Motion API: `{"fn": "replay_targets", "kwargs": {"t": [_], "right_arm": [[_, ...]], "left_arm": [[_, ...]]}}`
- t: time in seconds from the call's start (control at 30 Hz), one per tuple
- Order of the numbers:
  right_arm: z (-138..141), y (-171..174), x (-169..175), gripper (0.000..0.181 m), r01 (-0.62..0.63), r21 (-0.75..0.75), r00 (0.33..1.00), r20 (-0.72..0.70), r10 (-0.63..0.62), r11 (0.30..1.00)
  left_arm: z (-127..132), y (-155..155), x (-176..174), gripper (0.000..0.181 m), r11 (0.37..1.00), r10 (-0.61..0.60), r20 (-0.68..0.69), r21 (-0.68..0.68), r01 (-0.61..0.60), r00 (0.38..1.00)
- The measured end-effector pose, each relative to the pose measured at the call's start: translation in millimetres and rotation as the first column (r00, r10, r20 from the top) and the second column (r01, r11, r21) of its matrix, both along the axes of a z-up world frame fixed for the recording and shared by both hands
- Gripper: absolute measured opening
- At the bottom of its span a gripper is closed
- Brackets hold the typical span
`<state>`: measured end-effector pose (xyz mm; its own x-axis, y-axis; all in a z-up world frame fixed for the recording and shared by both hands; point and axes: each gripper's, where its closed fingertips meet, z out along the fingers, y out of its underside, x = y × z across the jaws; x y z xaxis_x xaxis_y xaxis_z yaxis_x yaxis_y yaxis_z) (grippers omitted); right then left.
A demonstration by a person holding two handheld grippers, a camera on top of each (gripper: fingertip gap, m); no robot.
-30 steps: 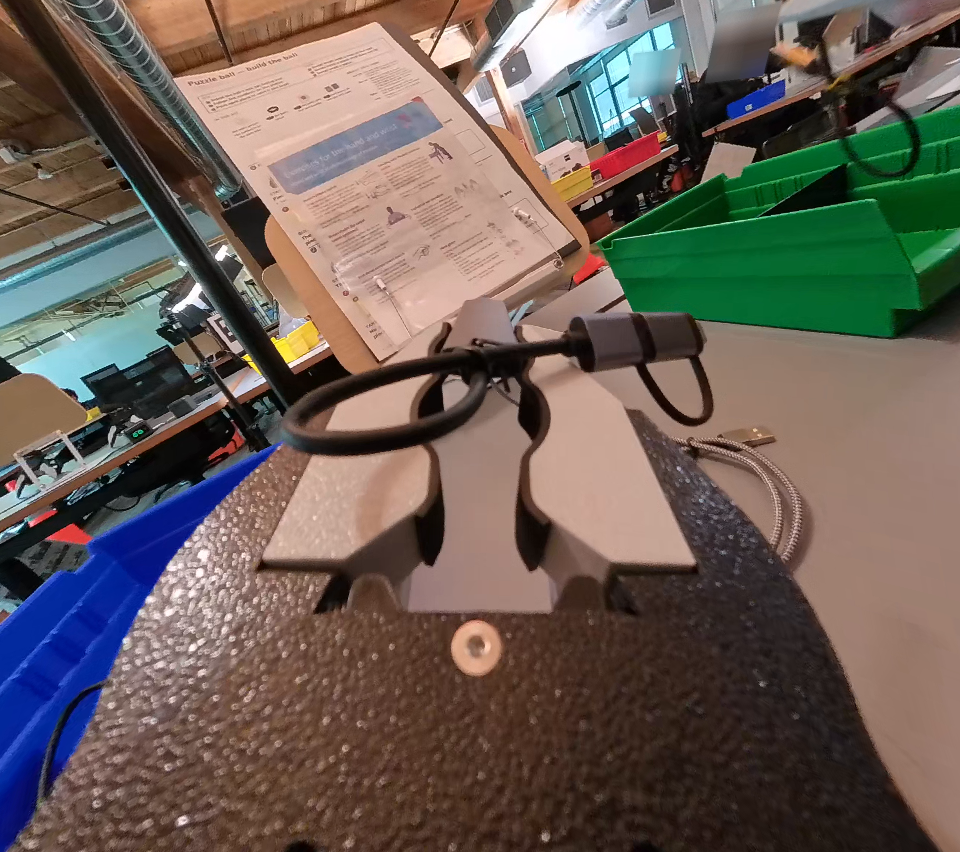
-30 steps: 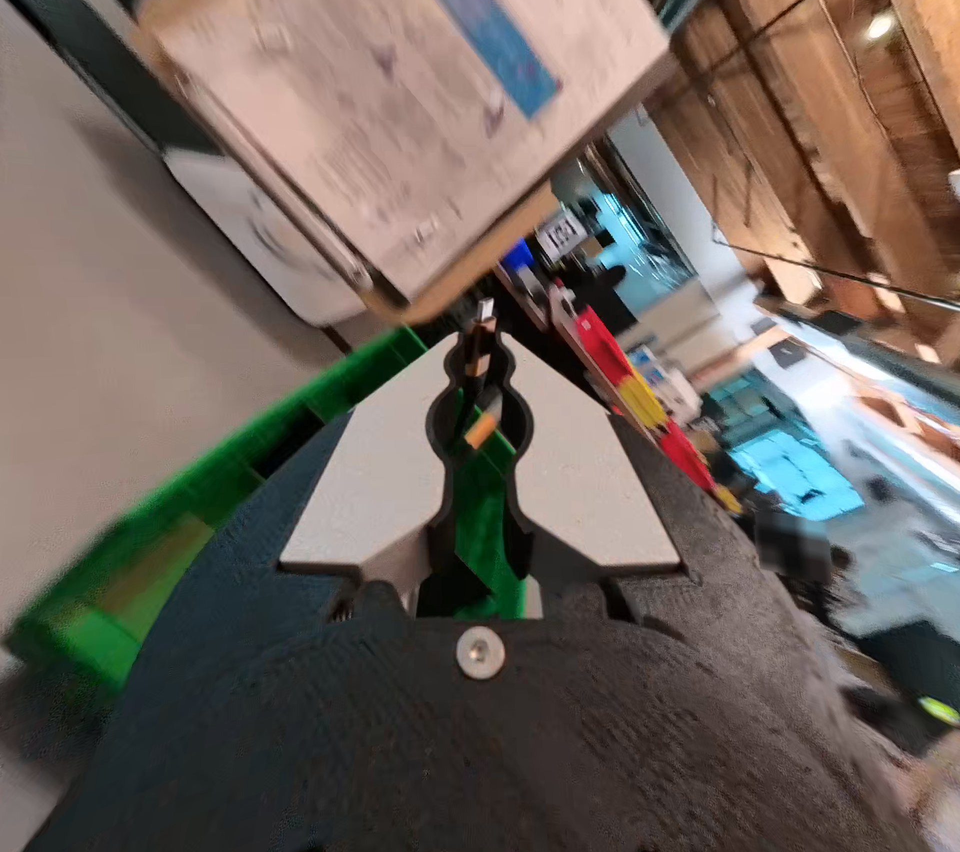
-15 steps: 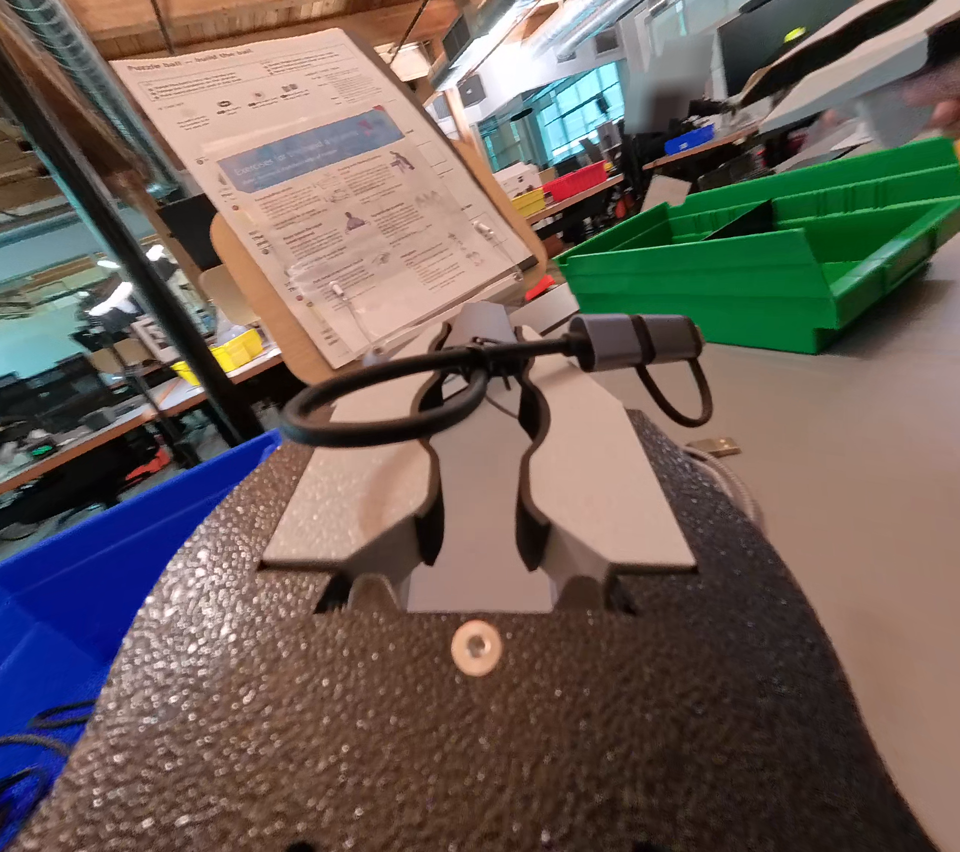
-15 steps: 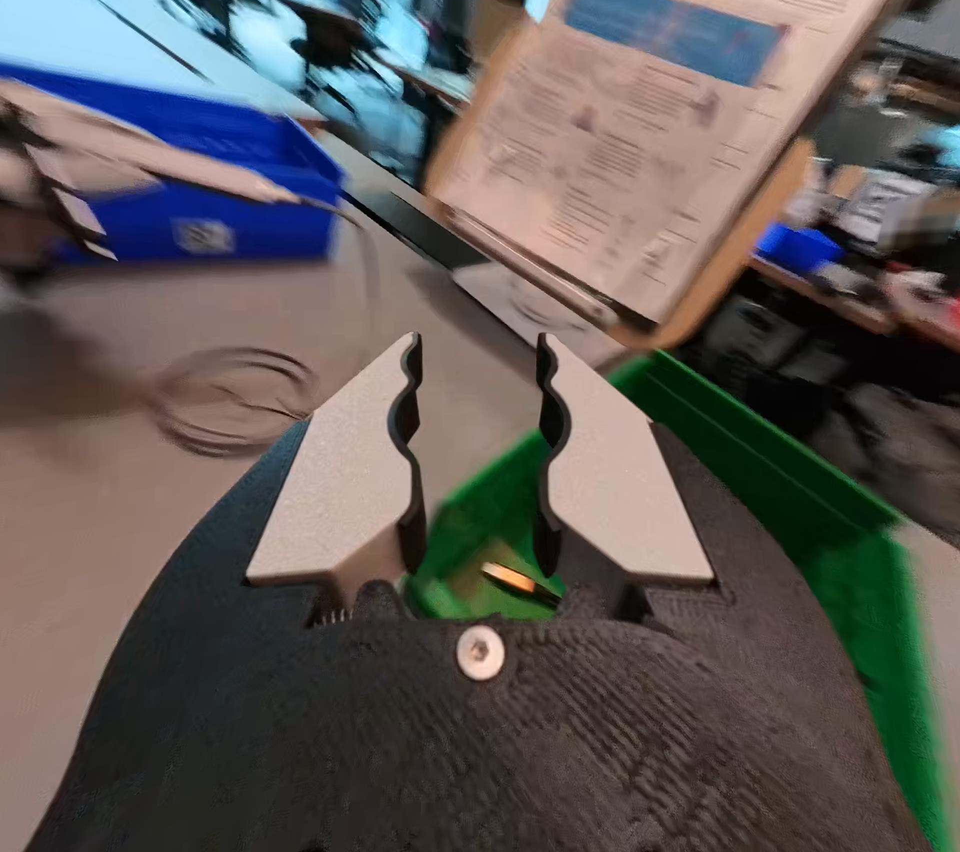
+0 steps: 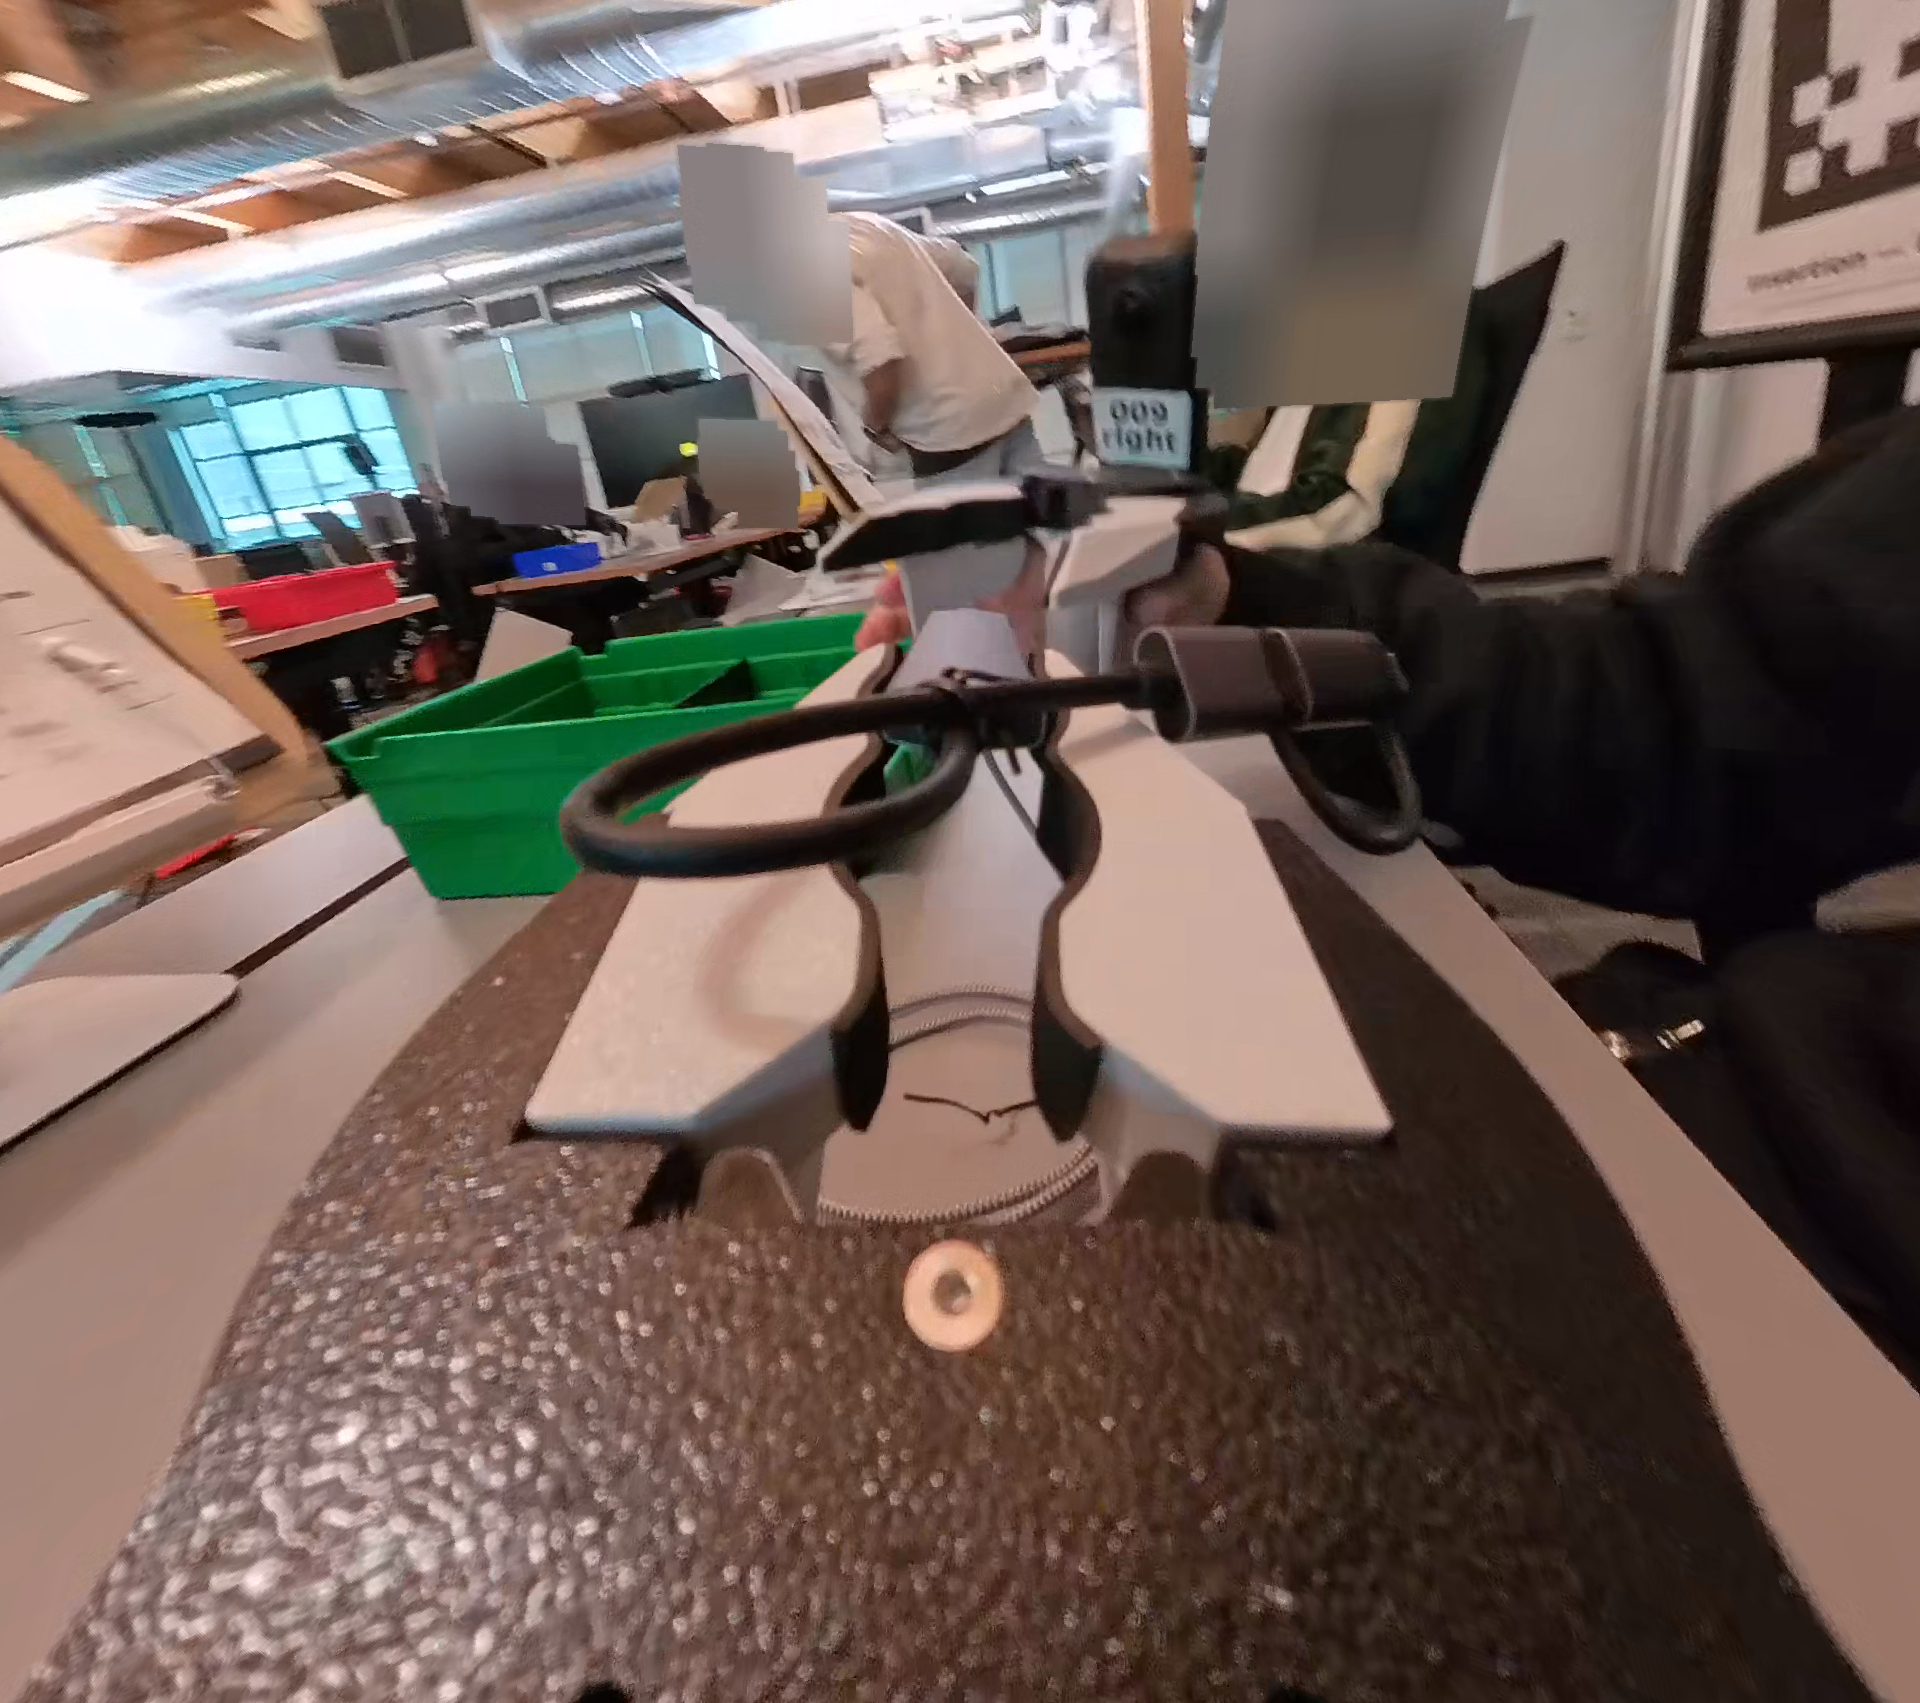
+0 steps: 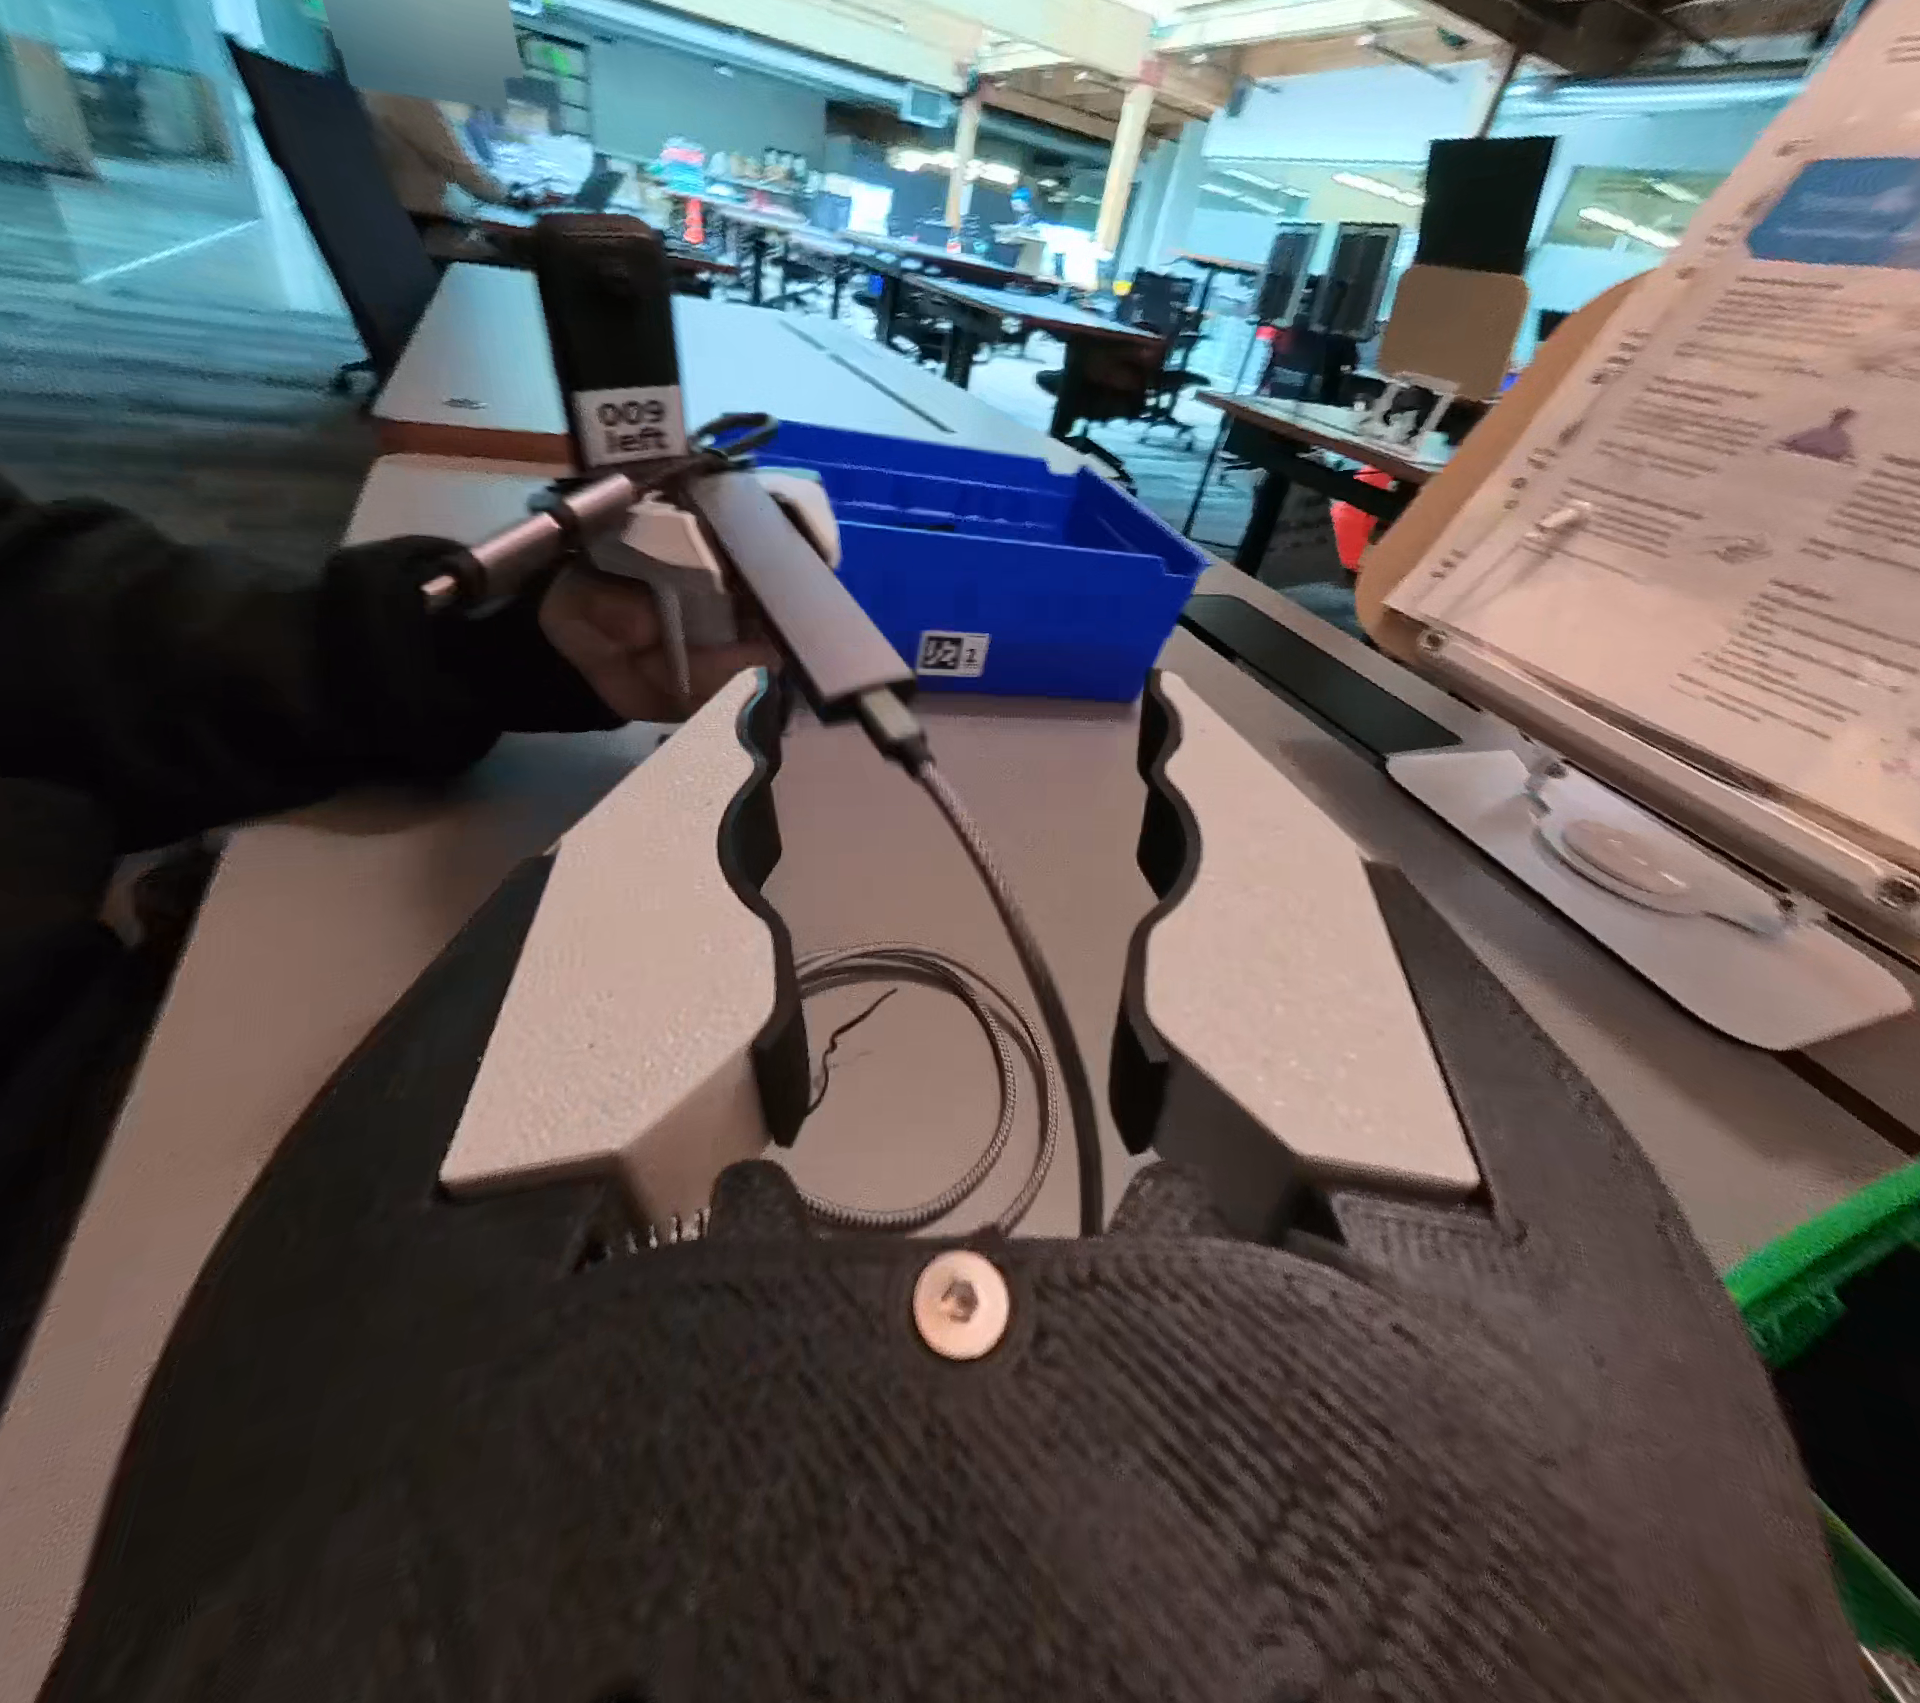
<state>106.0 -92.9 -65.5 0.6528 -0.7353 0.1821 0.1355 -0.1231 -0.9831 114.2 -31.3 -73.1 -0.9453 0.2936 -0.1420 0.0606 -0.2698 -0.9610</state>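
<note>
The left gripper's fingers point(image 5: 1195, 905) pinch a black cable point(image 5: 758, 806) at their tips, its grey plug point(image 5: 1273, 682) jutting right of them. Beyond the cable stands a green bin point(image 5: 499, 770), and the right gripper point(image 5: 925, 523) hangs above that bin.

The right gripper's fingers point(image 6: 1288, 957) are spread wide, holding nothing. Between them a braided cable point(image 6: 997, 905) lies coiled on the table point(image 6: 312, 926). Beyond the braided cable sits a blue bin point(image 6: 1039, 583), the left gripper point(image 6: 800, 604) before it.

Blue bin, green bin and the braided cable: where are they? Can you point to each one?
blue bin point(image 6: 1039, 593): right wrist view, on its front wall.
green bin point(image 5: 488, 780): left wrist view, on its front wall.
braided cable point(image 6: 1023, 926): right wrist view, on the stretch rising between the open fingers.
</note>
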Motion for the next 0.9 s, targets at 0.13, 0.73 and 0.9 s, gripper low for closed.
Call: {"fn": "replay_targets", "kwargs": {"t": [0.13, 0.73, 0.9], "right_arm": [[-19, 16, -13, 0.068, -0.087, -0.138, 0.994, -0.079, 0.077, 0.987], [-40, -48, 0, 0.023, 0.169, -0.423, 0.962, -0.126, -0.242, 0.890], [-66, -35, -1, 0.024, 0.121, -0.610, 0.950, -0.158, -0.270, 0.783]], "left_arm": [[-11, -6, -19, 0.021, 0.997, -0.068, 0.065, 0.051, 0.065, 0.996], [-26, 15, 42, 0.058, 0.875, 0.281, 0.372, 0.279, -0.396, 0.884], [18, 18, 3, 0.056, 0.944, 0.207, 0.300, 0.188, -0.271, 0.931]]}}
